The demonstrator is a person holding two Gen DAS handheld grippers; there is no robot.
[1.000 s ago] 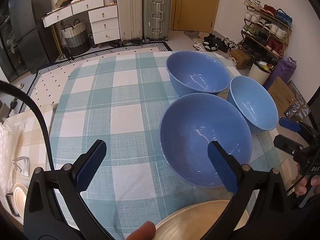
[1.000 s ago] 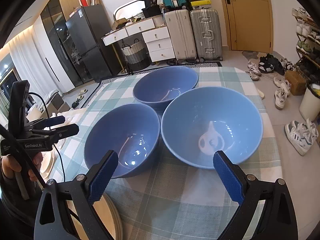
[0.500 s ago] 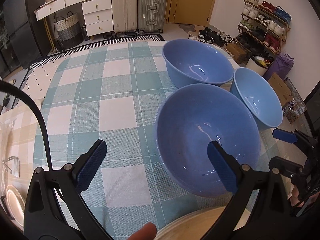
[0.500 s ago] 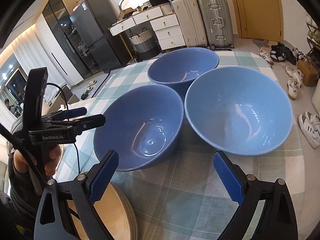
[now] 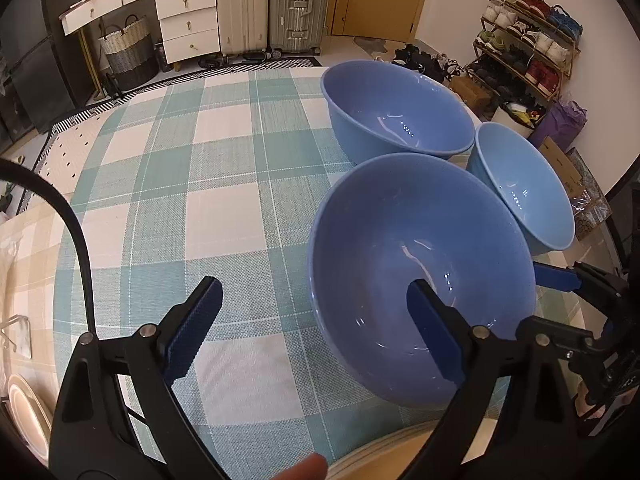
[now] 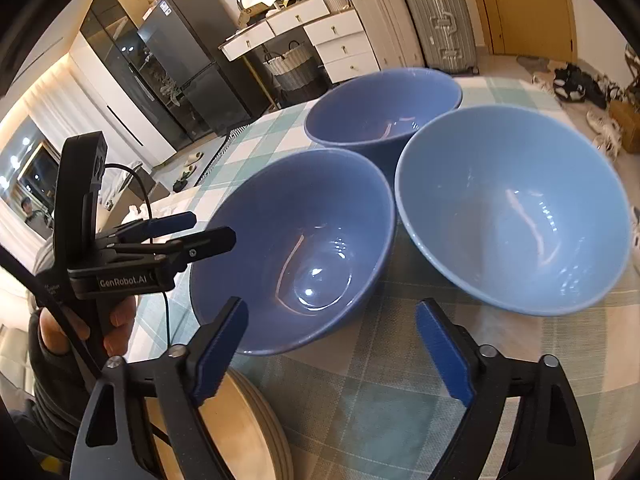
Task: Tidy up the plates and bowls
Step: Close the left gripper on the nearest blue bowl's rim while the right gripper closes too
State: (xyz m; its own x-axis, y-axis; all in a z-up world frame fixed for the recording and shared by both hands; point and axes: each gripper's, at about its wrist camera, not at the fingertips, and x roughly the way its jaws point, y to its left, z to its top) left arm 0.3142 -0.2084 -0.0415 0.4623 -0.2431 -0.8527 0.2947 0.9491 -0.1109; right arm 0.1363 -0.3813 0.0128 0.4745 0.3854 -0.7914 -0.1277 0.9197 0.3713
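A teal-checked tablecloth (image 5: 168, 208) covers the table. Three blue bowls sit clustered on it, the nearest bowl (image 5: 420, 268) touching its neighbours, with stacked beige plates (image 6: 240, 432) at the table's near edge. To nest the bowls, one finger should go inside the rim and one outside, well seated before closing. The left gripper (image 5: 316, 332) straddles that rim; its jaws have just been closing but stand wide, seemingly not pressing. The right gripper (image 6: 332, 344) is likewise narrowing, holding nothing.
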